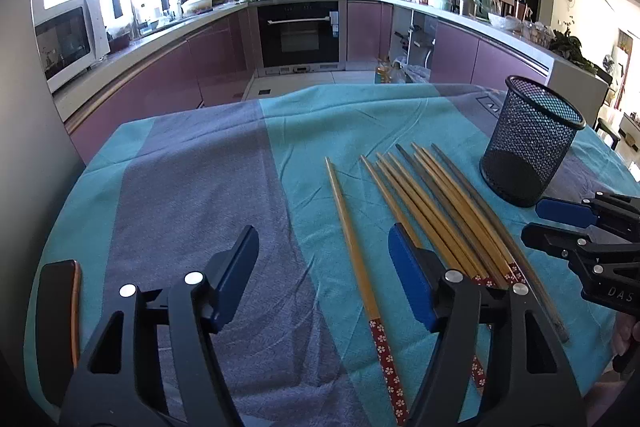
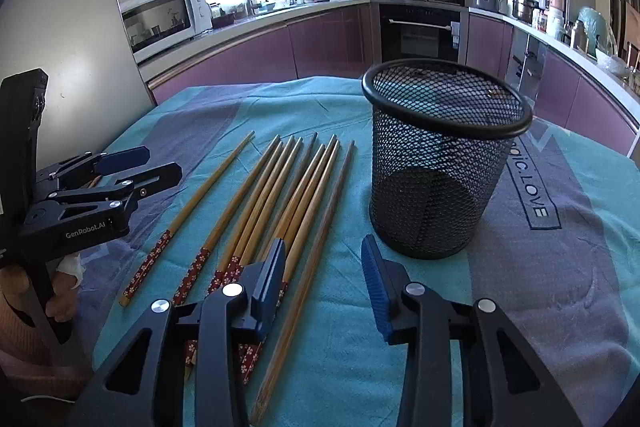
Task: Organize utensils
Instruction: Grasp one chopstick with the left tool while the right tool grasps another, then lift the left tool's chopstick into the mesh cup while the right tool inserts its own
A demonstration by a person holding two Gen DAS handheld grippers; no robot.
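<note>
Several wooden chopsticks (image 1: 436,211) with red flowered ends lie side by side on the teal and grey cloth; one chopstick (image 1: 348,231) lies apart to their left. My left gripper (image 1: 324,247) hovers open, its fingers straddling that single chopstick without touching it. A black mesh cup (image 1: 528,143) stands upright and empty at the right. In the right wrist view my right gripper (image 2: 323,247) is open just in front of the mesh cup (image 2: 444,155). Its left finger sits over the chopstick bundle (image 2: 280,187), and a darker chopstick (image 2: 320,239) runs between its fingers.
A dark phone (image 1: 56,327) lies at the table's left edge. The left gripper (image 2: 148,165) and a person's hand (image 2: 24,287) show at the left of the right wrist view. Kitchen counters and an oven (image 1: 300,31) stand beyond the table.
</note>
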